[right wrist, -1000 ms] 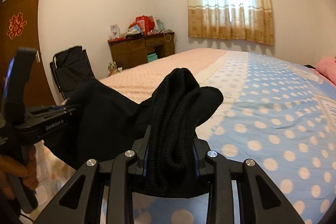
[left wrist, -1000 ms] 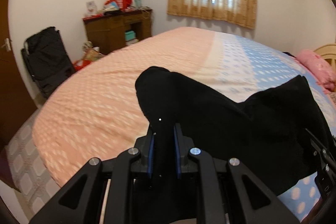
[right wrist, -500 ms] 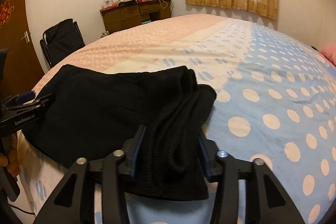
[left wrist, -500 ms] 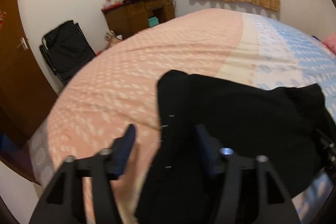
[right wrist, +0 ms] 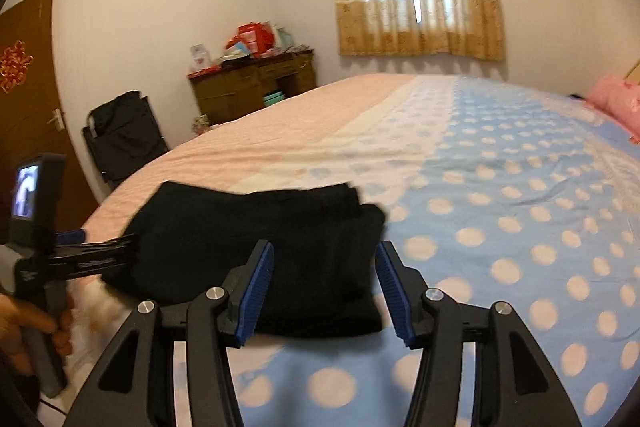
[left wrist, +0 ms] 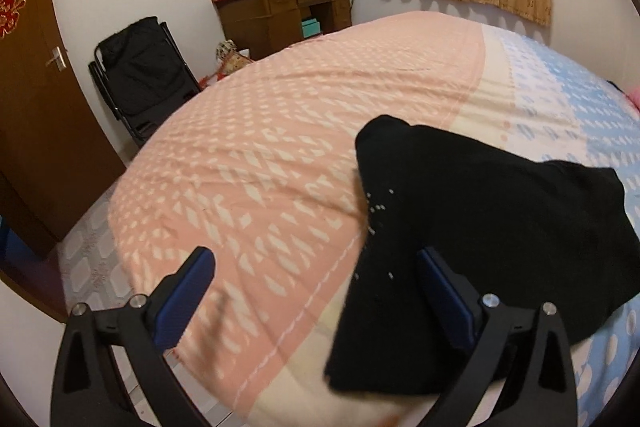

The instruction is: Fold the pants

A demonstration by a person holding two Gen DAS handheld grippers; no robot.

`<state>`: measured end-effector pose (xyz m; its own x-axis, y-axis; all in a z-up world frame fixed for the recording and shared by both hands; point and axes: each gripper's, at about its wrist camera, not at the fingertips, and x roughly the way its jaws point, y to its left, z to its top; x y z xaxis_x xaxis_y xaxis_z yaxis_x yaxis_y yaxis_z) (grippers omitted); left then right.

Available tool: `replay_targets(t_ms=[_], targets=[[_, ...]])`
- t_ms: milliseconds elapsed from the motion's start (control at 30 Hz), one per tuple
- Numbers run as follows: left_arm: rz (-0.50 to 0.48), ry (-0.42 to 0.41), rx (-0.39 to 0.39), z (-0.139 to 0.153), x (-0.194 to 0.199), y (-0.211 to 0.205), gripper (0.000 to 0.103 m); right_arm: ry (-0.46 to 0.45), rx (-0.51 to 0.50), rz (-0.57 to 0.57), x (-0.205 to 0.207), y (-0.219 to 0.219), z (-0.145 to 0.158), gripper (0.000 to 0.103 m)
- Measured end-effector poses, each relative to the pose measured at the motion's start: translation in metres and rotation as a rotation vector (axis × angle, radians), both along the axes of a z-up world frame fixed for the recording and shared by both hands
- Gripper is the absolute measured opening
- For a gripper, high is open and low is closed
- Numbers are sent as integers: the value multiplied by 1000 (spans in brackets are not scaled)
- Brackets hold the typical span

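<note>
Because the pants [left wrist: 480, 219] are soft, thick and floppy, they bend with ease and will not break. They lie in a folded black pile on the bed [left wrist: 280, 147], just ahead of both grippers. The left gripper [left wrist: 316, 279] is spread wide and holds nothing; the pile's edge lies by its right finger. The right gripper [right wrist: 325, 279] is wide too, with the cloth between its fingers. A good place to grab looks like a thick folded edge, pinching all layers together.
</note>
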<state>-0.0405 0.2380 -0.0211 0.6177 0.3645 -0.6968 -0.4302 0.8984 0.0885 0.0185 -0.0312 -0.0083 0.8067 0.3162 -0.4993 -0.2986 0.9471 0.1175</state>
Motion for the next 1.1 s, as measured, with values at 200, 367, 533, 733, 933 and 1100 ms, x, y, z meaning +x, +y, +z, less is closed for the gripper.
replay_targets(t_ms=[200,367,533,733,933,1100], targets=[[-16,-18,-5,3,-10,-9,102,91,33,-24,-14,3,-8,55],[-64,-33,-19,5,-20,-26,102,118,40,-58,-27,-3,-17,55],[-113,-48,3,13,-32,-42,103,101,85,-89,-42,-11,-8,56],[-106,-75,-1,22,-49,-49,103,-22,102,-106,-73,-15,16,62],[-106,-98,37,29,-61,-57,103,-89,86,-124,-89,-13,31,64],[-124,-112,49,35,-67,-61,103,-106,85,-112,-94,-9,35,64]])
